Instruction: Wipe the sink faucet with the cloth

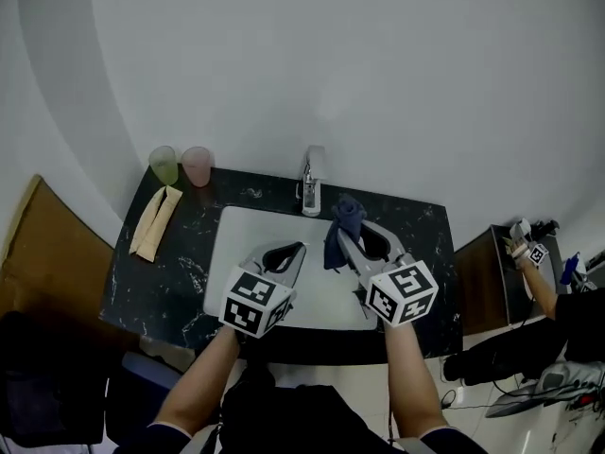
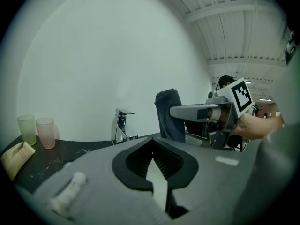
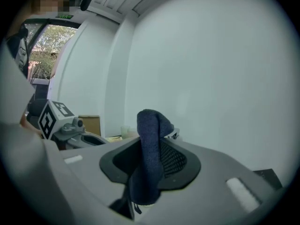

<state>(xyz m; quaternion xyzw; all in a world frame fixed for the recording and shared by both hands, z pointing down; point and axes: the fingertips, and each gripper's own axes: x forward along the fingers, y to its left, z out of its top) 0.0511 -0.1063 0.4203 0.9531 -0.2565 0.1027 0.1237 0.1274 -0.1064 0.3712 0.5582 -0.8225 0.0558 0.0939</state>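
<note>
Right gripper (image 1: 352, 246) was clamped on the dark blue cloth (image 1: 342, 223). The cloth stood pretty much upright in the jaws, with its folded end poking up and its loose end hanging down. It was over the back of the sink (image 1: 236, 244), just right of the faucet (image 1: 310, 189) and not touching it. Left gripper (image 1: 299, 250) was closed up with nothing in it.

The faucet (image 1: 310, 193) is bright, glossy metal at the back edge of a polished black tabletop (image 1: 180, 272) veined white like stone, the sink (image 1: 244, 230) smooth glossy white, the cloth (image 1: 345, 218) soft, matt dark-blue fabric, and the green cup (image 1: 164, 165) and pink cup (image 1: 197, 165) at the back left corner frosted, translucent plastic.
</note>
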